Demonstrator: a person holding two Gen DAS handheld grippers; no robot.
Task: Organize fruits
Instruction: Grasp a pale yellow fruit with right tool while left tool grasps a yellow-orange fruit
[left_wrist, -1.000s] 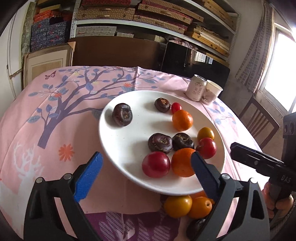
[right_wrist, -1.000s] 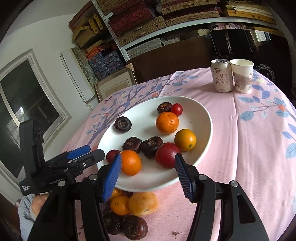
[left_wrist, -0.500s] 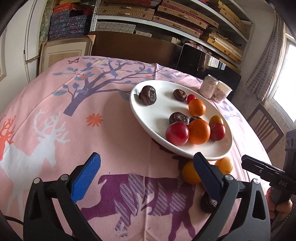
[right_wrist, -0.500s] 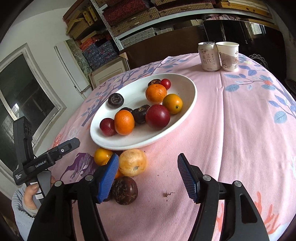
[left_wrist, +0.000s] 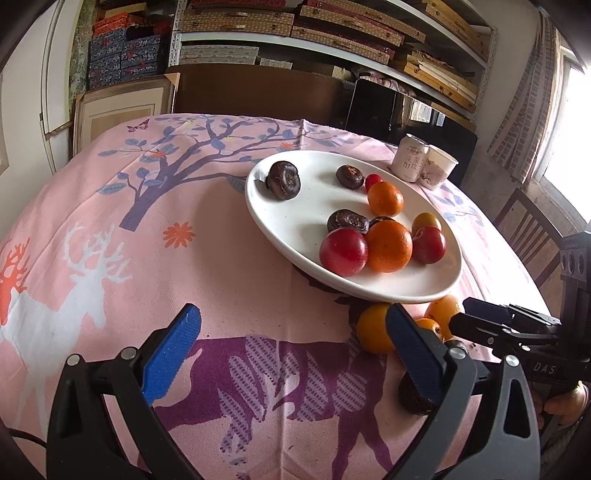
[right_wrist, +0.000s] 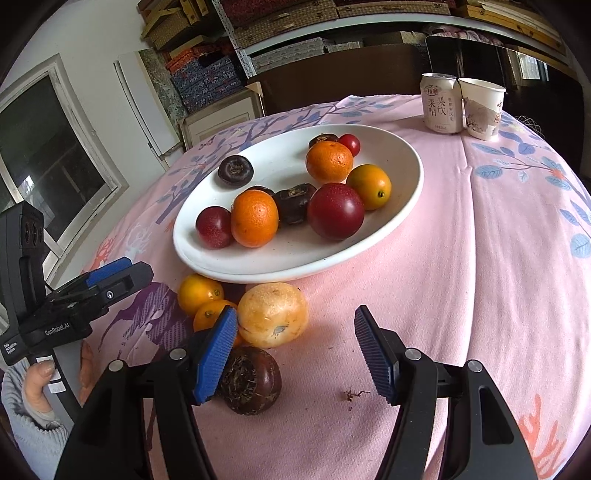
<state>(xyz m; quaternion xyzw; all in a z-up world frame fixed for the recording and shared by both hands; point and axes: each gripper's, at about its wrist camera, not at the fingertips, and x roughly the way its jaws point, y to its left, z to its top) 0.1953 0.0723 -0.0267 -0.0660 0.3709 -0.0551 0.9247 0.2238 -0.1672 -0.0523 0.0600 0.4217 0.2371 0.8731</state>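
Showing sleeve (right_wrist: 33, 435): right view only

Both tongs, left (left_wrist: 291, 350) and right (right_wrist: 295, 354), gape (nothing gripped).

Home dining room doubling as storage: round table under a pink deer-print tablecloth (left_wrist: 110, 229), wooden chair (left_wrist: 532, 236) by a curtained window (left_wrist: 517, 110), wall shelves (left_wrist: 332, 33) stacked with woven gift boxes, drink can (right_wrist: 441, 103) and paper cup (right_wrist: 482, 109) on the table
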